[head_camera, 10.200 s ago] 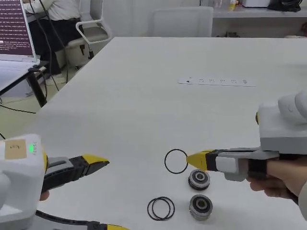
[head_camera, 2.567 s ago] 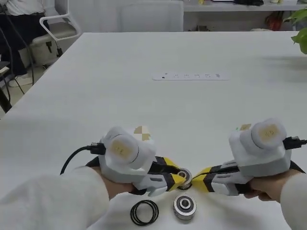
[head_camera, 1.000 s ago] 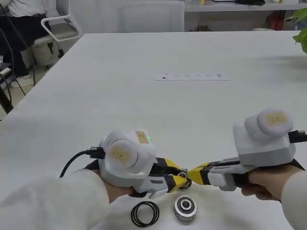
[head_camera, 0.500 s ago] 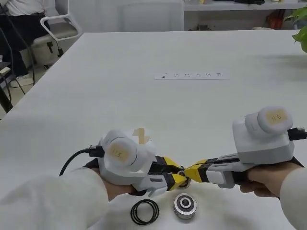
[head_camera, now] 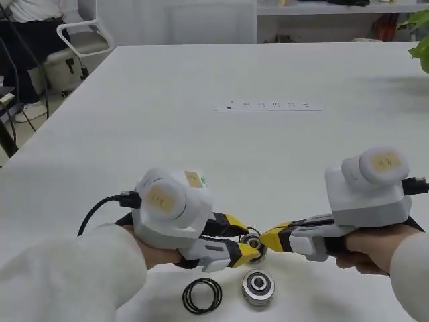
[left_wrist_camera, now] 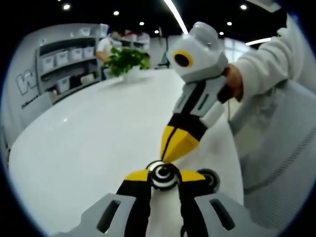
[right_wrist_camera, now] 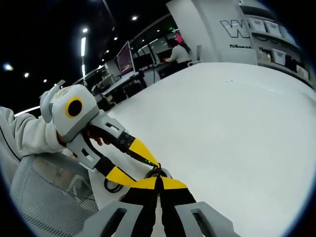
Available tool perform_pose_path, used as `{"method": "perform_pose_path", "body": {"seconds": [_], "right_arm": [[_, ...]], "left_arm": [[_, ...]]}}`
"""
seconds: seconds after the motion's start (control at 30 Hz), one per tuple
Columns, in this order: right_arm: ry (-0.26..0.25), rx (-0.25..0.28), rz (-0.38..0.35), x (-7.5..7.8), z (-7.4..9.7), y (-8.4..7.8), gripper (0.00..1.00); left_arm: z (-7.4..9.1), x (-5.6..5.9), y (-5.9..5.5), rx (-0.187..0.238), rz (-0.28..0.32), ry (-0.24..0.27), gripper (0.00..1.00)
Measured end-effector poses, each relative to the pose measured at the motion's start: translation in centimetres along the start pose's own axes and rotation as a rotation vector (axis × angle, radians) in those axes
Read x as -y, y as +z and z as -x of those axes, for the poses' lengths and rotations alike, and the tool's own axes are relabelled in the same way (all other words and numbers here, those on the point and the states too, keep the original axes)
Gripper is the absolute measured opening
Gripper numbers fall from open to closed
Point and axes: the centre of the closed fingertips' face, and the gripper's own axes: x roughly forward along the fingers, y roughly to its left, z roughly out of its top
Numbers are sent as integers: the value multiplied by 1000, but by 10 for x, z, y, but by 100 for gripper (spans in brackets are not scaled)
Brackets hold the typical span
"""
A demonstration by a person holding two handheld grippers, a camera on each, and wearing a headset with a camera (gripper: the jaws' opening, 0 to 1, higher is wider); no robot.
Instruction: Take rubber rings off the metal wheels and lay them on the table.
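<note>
My left gripper point(head_camera: 247, 243) is shut on a small metal wheel point(head_camera: 253, 241), held just above the white table point(head_camera: 201, 134). In the left gripper view the wheel point(left_wrist_camera: 163, 174) sits face-on between the yellow jaws. My right gripper point(head_camera: 266, 239) comes in from the right with its tips against that wheel. Its jaws are pressed together on a thin black rubber ring point(right_wrist_camera: 159, 171) at the wheel's rim. A second metal wheel point(head_camera: 258, 286) lies on the table in front of both grippers. A few loose black rings point(head_camera: 202, 296) lie to its left.
A white power strip point(head_camera: 268, 105) lies mid-table, far beyond the grippers. Office chairs point(head_camera: 84, 41) stand past the table's far left corner, and a plant point(head_camera: 421, 40) shows at the right edge. A black cable point(head_camera: 100, 215) trails from the left gripper.
Both grippers stay joined at the held wheel. The right gripper's tips have eased slightly right and up, and the left gripper has rolled a little in the hand.
</note>
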Motion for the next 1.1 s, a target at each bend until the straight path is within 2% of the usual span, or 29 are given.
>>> {"method": "perform_pose_path", "body": {"seconds": [0.13, 0.3, 0.37, 0.43, 0.53, 0.73, 1.1], "right_arm": [[2, 8, -2, -2, 1, 3, 0], [13, 20, -2, -5, 1, 6, 0], [17, 28, -1, -6, 2, 9, 0], [28, 37, -4, -10, 2, 12, 0], [39, 47, -2, -13, 1, 14, 0], [66, 71, -1, -19, 2, 23, 0], [139, 86, -11, -41, 1, 29, 0]], "left_arm": [[9, -1, 6, 0, -2, 0, 32], [20, -4, 15, 1, -38, 14, 37], [26, -4, 20, 4, -30, 8, 41], [33, -2, 26, 13, -19, 1, 47], [46, 0, 33, 5, -53, 1, 52], [73, 1, 44, 12, -79, 18, 56], [136, 2, 45, 22, -91, 129, 66]]}}
